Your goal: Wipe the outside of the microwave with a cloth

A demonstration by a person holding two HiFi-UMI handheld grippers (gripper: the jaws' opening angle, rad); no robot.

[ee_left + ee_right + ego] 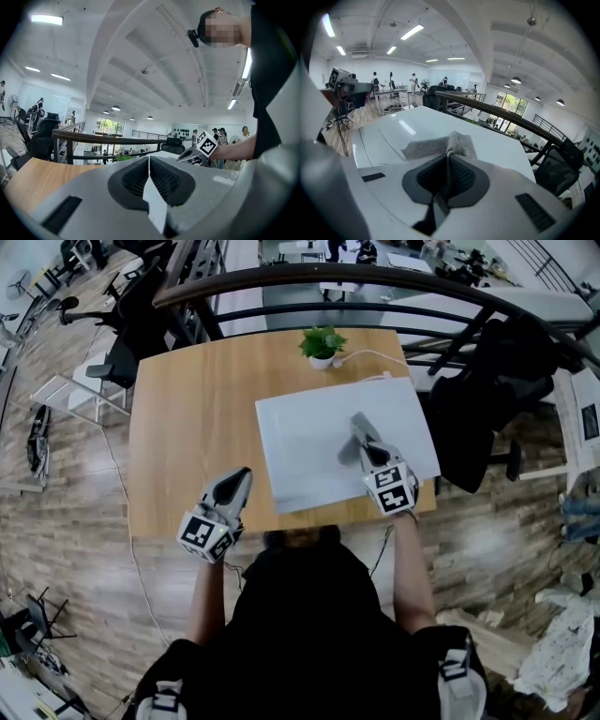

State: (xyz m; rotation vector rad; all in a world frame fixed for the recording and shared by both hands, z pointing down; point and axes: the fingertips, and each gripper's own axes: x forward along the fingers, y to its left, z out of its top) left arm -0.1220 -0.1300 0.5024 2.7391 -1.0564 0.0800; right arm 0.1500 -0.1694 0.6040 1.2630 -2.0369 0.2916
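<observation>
A white microwave (pixel 319 432) stands on the wooden table (pixel 192 427), seen from above; its top (pixel 440 129) fills the right gripper view. My right gripper (pixel 359 425) is over the microwave's top, shut on a grey cloth (pixel 440 145) that lies spread on the white surface; the same cloth (pixel 349 452) shows as a small grey patch beside the jaws in the head view. My left gripper (pixel 241 478) hovers at the table's front edge, left of the microwave, with jaws closed and nothing between them. From the left gripper (pixel 149 161) view, the right gripper (pixel 202 147) is seen.
A small potted plant (pixel 322 343) stands at the table's far edge, with a white cable (pixel 375 357) running to the microwave's back. A dark railing (pixel 375 282) curves behind the table. Black office chairs (pixel 487 399) stand to the right and the left (pixel 127 334).
</observation>
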